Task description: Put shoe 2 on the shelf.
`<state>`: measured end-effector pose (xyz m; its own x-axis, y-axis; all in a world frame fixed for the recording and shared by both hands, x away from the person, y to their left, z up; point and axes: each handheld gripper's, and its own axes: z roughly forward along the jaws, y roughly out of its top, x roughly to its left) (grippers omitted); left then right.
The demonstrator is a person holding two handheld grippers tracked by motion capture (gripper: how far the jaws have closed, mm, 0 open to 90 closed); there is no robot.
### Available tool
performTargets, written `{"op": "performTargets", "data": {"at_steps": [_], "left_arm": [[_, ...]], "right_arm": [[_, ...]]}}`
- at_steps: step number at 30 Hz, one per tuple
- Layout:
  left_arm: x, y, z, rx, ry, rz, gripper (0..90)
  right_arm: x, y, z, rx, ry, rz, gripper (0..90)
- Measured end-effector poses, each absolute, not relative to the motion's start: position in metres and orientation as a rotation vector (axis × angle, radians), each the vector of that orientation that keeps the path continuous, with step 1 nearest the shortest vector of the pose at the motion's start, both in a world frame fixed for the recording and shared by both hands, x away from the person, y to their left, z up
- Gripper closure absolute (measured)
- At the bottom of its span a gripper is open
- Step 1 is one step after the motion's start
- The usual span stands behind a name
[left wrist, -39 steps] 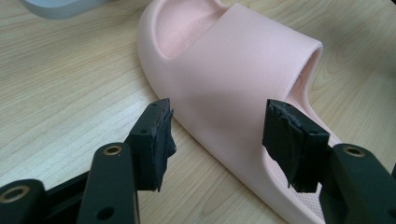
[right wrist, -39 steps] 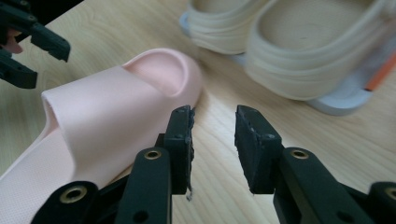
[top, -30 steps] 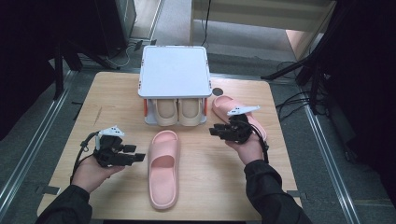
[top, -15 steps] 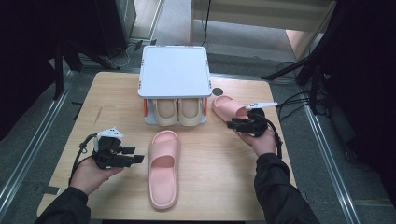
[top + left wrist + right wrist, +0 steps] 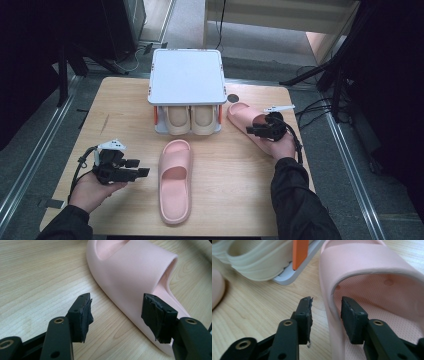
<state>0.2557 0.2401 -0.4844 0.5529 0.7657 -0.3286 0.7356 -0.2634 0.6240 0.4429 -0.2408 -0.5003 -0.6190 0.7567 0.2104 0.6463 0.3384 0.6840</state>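
High view: right gripper [image 5: 256,131] over the pink slipper [image 5: 245,119] at 3 o'clock of the rack [image 5: 186,75]; right gripper view resolves its parted jaws straddling the slipper's side wall, having just been closing, pads not visibly pressing; left gripper [image 5: 116,312] spread, empty.

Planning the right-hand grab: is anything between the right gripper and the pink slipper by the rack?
Nothing visible. The right gripper has its open jaws astride the side wall of the pink slipper, one jaw inside, one outside.
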Motion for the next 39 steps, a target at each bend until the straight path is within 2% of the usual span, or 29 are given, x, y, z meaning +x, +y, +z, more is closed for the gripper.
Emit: {"op": "performTargets", "data": {"at_steps": [3,6,11,20,25,39], "left_arm": [[0.254,0.241,-0.484,2.023,1.211,0.051,40.8],[0.253,0.243,-0.484,2.008,1.209,0.056,42.8],[0.252,0.246,-0.483,1.993,1.201,0.065,43.5],[0.257,0.244,-0.483,1.993,1.181,0.07,41.5],[0.258,0.243,-0.481,2.003,1.123,0.107,43.0],[0.285,0.234,-0.48,2.023,1.071,0.079,48.5]], "right_arm": [[0.447,-0.238,-0.505,1.308,2.447,1.134,68.7],[0.451,-0.239,-0.503,1.334,2.44,1.123,77.9],[0.449,-0.241,-0.491,1.334,2.396,1.128,85.2],[0.426,-0.239,-0.47,1.345,2.368,1.161,85.6],[0.405,-0.236,-0.461,1.363,2.372,1.191,85.3],[0.342,-0.213,-0.455,1.299,2.446,1.163,85.1]]}}
